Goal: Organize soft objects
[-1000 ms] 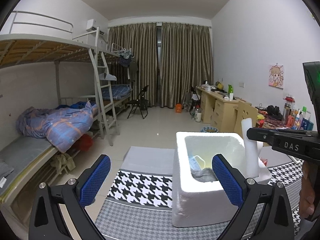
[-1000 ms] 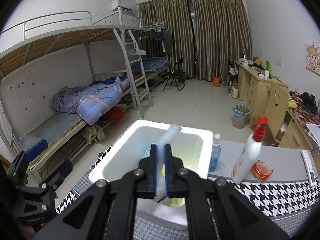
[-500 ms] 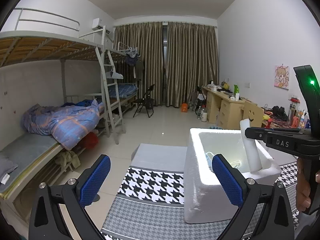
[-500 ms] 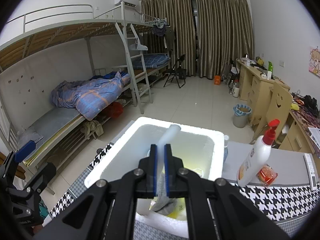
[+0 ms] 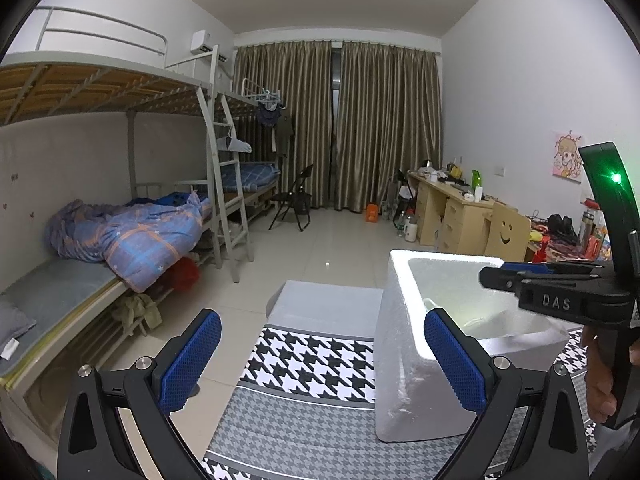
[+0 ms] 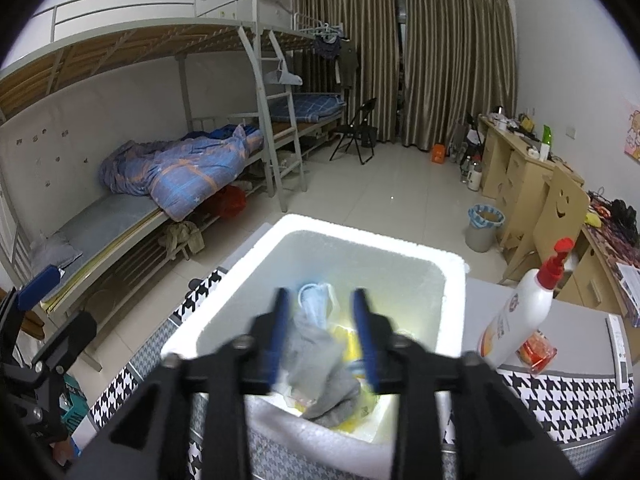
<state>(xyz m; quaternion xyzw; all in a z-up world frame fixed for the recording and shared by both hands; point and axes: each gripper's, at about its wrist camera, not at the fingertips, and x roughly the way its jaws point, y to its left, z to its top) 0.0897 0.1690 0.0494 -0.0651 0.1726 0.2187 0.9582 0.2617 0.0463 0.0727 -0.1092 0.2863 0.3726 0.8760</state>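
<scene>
The white foam box (image 6: 436,276) stands on a table covered with a houndstooth cloth (image 5: 312,360), and everything here is placed against it. The right gripper (image 6: 322,330) hovers over the box's near rim with its blue pads (image 6: 280,328) now parting; a second ago, and half a second ago, they were pressed together on a pale, soft roll that stood up between them. That roll no longer sits in the jaws. Seen between the spreading fingers, but lying loose on the box floor, are a grey cloth (image 6: 320,360), a light blue face mask (image 6: 316,300) behind it and yellow plastic packaging (image 6: 352,344) beside and under it; the pads touch none of them, as far as the motion blur allows. In the left wrist view the right gripper (image 5: 516,270) reaches in from the right over the box, and the white roll that rose beside it in the earlier pictures is gone from sight. The left gripper (image 5: 320,360) hangs to the left of the box, jaws wide apart with nothing between them, as it was before; its right pad (image 5: 454,360) overlaps the box's near corner in the picture. To the right of the box, on the same table, a white pump bottle with a red top (image 6: 524,312) leans beside a small red packet (image 6: 536,350).
</scene>
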